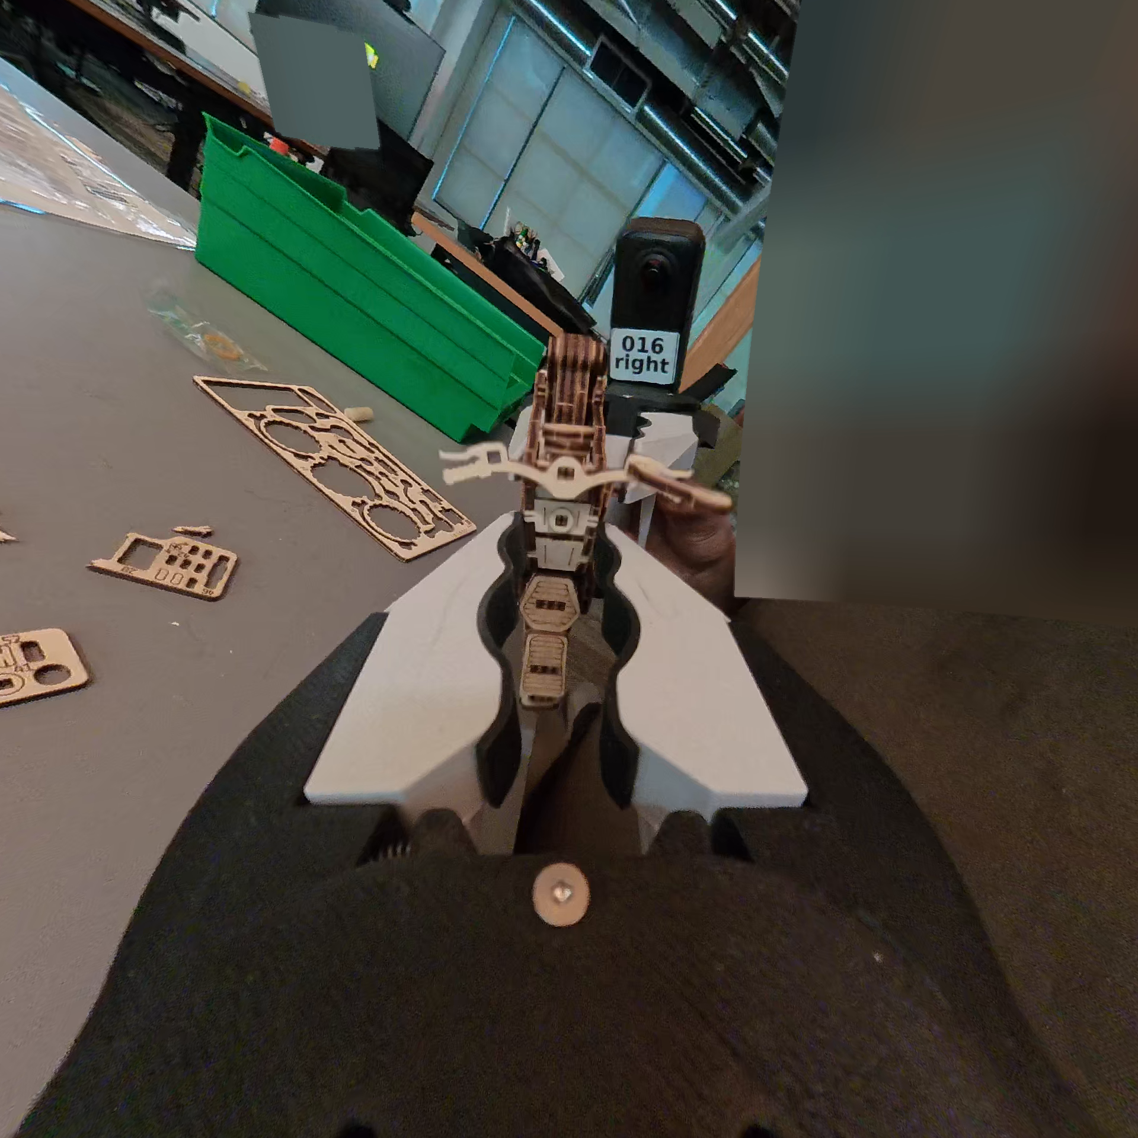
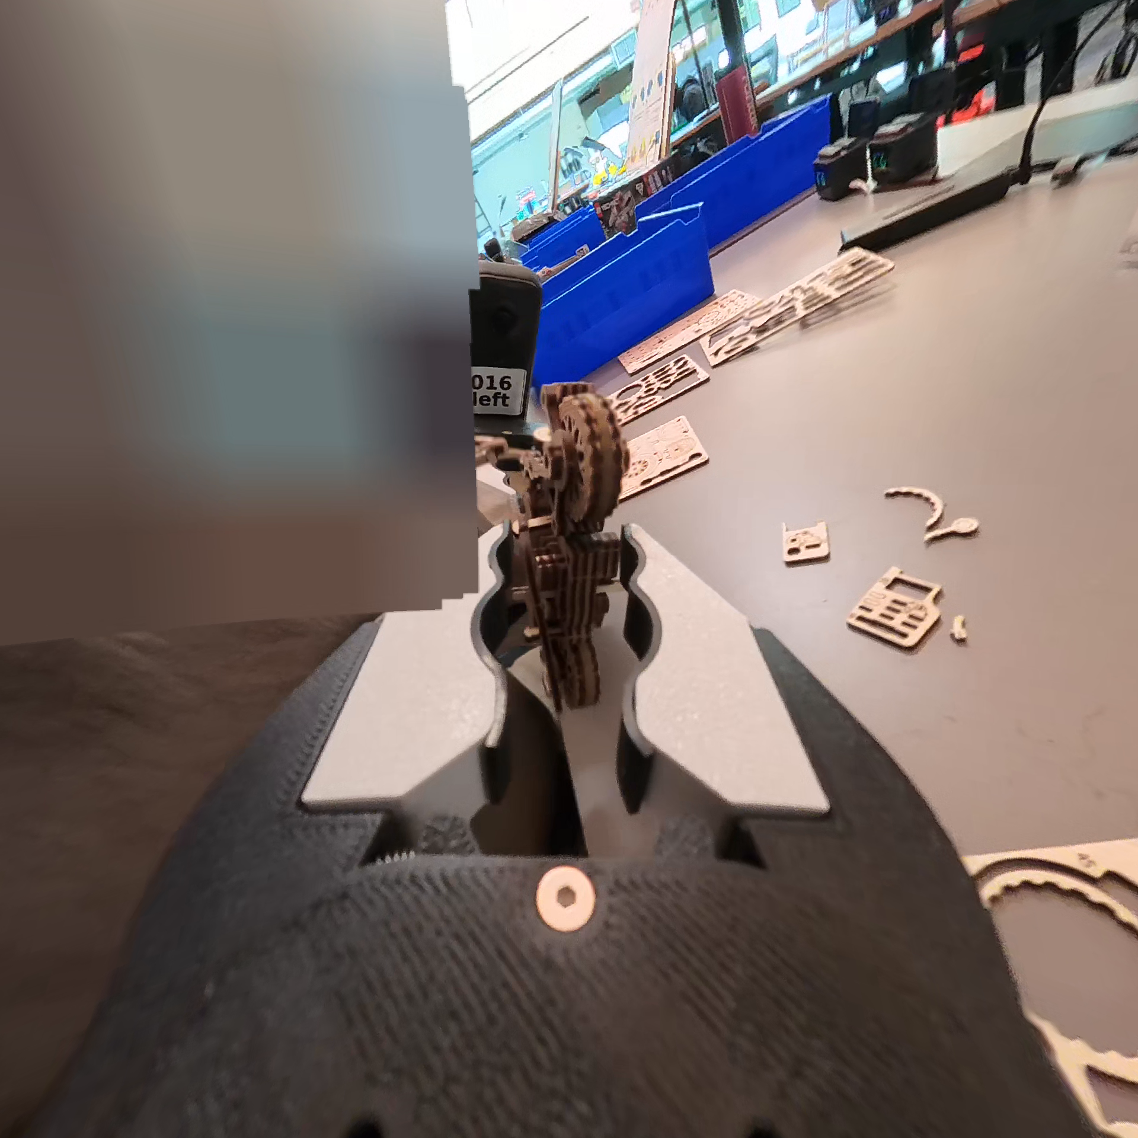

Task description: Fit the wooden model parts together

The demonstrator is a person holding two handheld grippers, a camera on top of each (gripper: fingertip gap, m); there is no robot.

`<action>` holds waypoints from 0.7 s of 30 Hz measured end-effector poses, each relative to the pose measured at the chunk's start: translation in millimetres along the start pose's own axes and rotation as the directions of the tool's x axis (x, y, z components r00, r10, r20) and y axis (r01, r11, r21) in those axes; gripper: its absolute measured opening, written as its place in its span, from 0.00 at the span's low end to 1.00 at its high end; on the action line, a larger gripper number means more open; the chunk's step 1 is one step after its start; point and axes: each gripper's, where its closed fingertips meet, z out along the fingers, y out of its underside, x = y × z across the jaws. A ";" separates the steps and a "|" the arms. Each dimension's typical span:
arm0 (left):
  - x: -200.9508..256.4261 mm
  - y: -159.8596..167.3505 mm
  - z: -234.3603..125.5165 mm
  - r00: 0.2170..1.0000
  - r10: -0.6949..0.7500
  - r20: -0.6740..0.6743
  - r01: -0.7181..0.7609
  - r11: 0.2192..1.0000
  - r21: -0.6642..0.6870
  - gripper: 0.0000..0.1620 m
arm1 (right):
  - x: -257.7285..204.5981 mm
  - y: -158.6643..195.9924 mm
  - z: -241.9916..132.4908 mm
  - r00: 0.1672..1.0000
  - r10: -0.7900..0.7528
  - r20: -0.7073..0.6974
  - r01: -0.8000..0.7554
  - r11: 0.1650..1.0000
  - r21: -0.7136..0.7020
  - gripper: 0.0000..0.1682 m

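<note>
A half-built wooden model (image 1: 563,511), shaped like a motorcycle with pale handlebars (image 1: 566,473) across its front, is held up above a grey worktop (image 1: 123,369) between two hand-held grippers that face each other. The left gripper (image 1: 557,628) has its jaws clamped on the model's body, seat side toward the camera; the right gripper (image 2: 563,616) has its jaws closed on the opposite, layered side, below a spoked wheel (image 2: 585,462). Each gripper carries a black camera with a white printed sticker (image 1: 642,357), lettering not repeated here.

In the left wrist view, three cut-out wooden sheets lie toward the worktop's left edge: one long frame (image 1: 335,465) with round holes and two small cards (image 1: 166,563) (image 1: 37,665). Beyond them stands one green bin (image 1: 345,289), with a clear plastic bag (image 1: 203,335) beside it.

In the right wrist view, several more punched sheets (image 2: 800,302) are spread toward the far edge in front of a row of blue bins (image 2: 628,289). Nearer lie two small cards (image 2: 896,606) (image 2: 805,542), a curved piece (image 2: 924,505) and a large sheet (image 2: 1059,911) at the near right corner. Behind is a workshop with benches, shelving and large windows.
</note>
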 end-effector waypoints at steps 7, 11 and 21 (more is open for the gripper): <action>-1.2 -2.6 -2.1 0.999 0.031 0.018 -0.031 0.999 0.004 0.11 | 1.5 2.4 0.2 0.998 0.058 0.011 -0.058 0.998 -0.010 0.19; -2.2 -3.3 -1.9 1.000 -0.006 0.005 0.006 1.000 0.014 0.11 | 2.9 3.5 -0.3 0.991 0.130 0.042 -0.130 0.991 0.003 0.19; -6.0 -1.2 -1.6 0.999 -0.015 0.033 0.016 1.000 -0.002 0.11 | 7.2 4.4 -0.7 0.961 0.256 0.101 -0.261 0.965 0.033 0.20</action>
